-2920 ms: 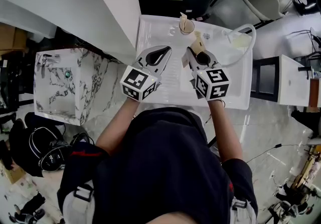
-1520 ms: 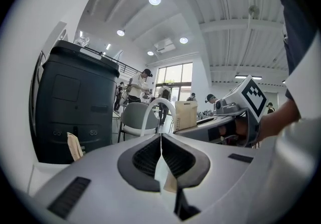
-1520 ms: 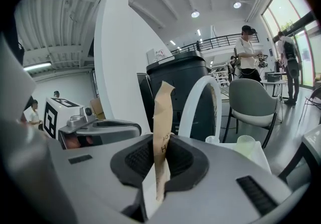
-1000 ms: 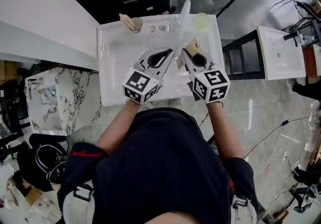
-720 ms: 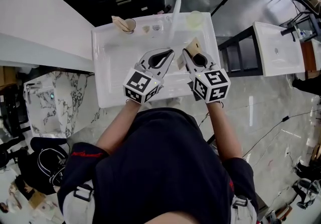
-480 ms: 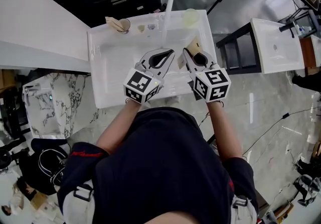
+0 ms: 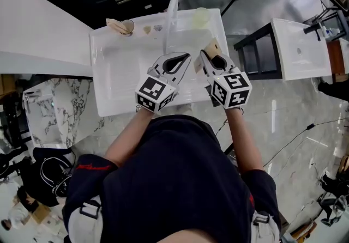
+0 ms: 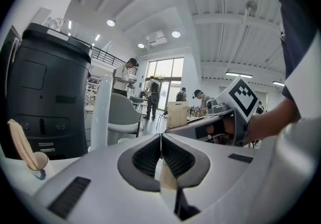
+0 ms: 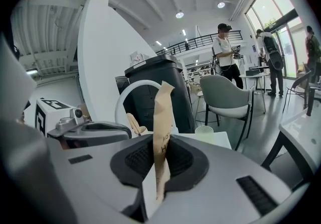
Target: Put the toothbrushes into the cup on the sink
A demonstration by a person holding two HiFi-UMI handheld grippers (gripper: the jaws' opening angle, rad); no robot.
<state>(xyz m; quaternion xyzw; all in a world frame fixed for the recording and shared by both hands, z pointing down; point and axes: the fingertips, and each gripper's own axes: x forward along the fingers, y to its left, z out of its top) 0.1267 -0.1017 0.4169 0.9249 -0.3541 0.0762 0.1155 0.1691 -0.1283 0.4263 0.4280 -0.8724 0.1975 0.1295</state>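
While we hold both grippers over the near half of the sink (image 7: pixel 117 67), the right gripper (image 9: pixel 161 143) is clenched on a paper-wrapped toothbrush (image 9: pixel 161 112), whose free end sticks out past the pads. The left gripper (image 8: pixel 160 136), just beside it, has its jaws pressed together at the tips with nothing reaching out beyond them. A pale tan patch shows in the gap behind the tips, and we cannot tell what it is.

Beyond the grippers lies the bare basin, then the white faucet (image 7: pixel 170 16) at the middle of the back ledge. Left of the faucet on that ledge stands the cup (image 7: pixel 127 26), with another wrapped toothbrush (image 7: pixel 113 22) leaning in it. A pale second cup (image 7: pixel 200 16) stands right of the faucet.

We judge the carry to be the step in hand: one brush is in, and this one is held well apart from the cup. The next move calls for taking the right gripper across the basin to the back left, clear of the faucet. The free end should be over the cup's mouth before we release. The leaning brush takes up part of that mouth, so a nudge could tip the cup.
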